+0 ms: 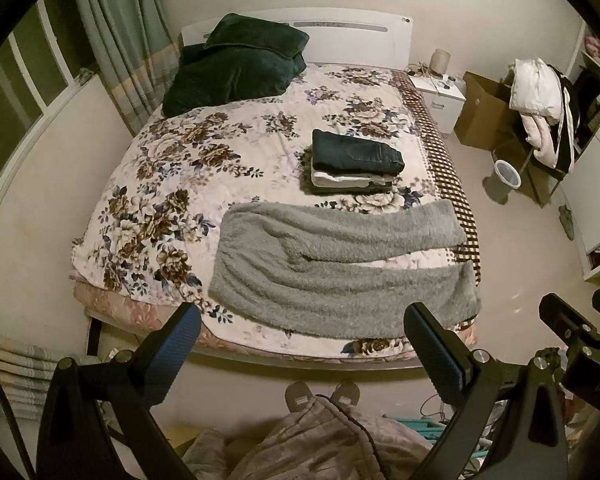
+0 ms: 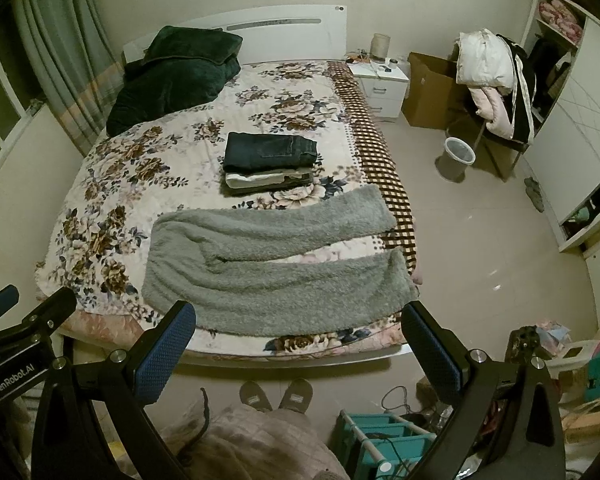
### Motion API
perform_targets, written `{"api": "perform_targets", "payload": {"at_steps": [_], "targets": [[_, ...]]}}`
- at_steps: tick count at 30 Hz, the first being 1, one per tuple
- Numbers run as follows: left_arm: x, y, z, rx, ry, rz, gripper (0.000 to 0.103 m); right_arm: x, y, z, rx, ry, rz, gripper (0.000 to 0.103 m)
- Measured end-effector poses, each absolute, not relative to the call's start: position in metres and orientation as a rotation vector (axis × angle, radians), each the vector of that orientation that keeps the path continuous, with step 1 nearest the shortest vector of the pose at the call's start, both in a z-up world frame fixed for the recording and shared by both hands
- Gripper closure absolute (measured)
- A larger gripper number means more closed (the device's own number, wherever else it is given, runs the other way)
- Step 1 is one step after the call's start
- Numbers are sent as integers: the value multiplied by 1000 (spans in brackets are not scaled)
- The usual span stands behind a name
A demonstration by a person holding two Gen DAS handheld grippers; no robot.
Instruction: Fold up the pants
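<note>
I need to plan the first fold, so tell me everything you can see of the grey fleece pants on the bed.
The grey fleece pants look thick and fuzzy. They lie flat and unfolded across the near end of the floral bedspread, waist toward the left, both legs running right and spread apart so a strip of bedspread shows between them. The near leg's cuff reaches the bed's right edge. No claw touches them; the folded clothes stack sits just beyond, apart.
</note>
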State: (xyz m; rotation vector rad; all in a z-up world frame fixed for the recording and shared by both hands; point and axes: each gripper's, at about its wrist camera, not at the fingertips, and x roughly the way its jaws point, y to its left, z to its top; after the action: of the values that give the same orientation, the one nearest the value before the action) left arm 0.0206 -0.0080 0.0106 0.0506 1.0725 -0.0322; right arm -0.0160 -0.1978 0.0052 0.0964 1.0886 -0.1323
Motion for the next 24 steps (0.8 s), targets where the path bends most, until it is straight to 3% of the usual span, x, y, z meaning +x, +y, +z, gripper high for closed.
{"api": "perform_targets", "payload": {"at_steps": [4, 9, 15, 20, 24], "targets": [[21, -6, 6, 44, 1047, -12, 0, -1, -210, 4, 112, 1081, -134, 0], [45, 1, -37, -2, 1000, 101, 0, 16, -247, -57, 142, 1071, -171, 0], [87, 19, -141, -32, 1083, 276, 0, 56, -324, -202, 388, 1239, -206, 0], [124, 31, -231, 12, 1191, 362, 0, 88, -363, -329, 391, 1337, -266, 0], [166, 36, -286, 64, 1234, 403, 0, 129, -380, -390, 359, 1365, -295, 0]]}}
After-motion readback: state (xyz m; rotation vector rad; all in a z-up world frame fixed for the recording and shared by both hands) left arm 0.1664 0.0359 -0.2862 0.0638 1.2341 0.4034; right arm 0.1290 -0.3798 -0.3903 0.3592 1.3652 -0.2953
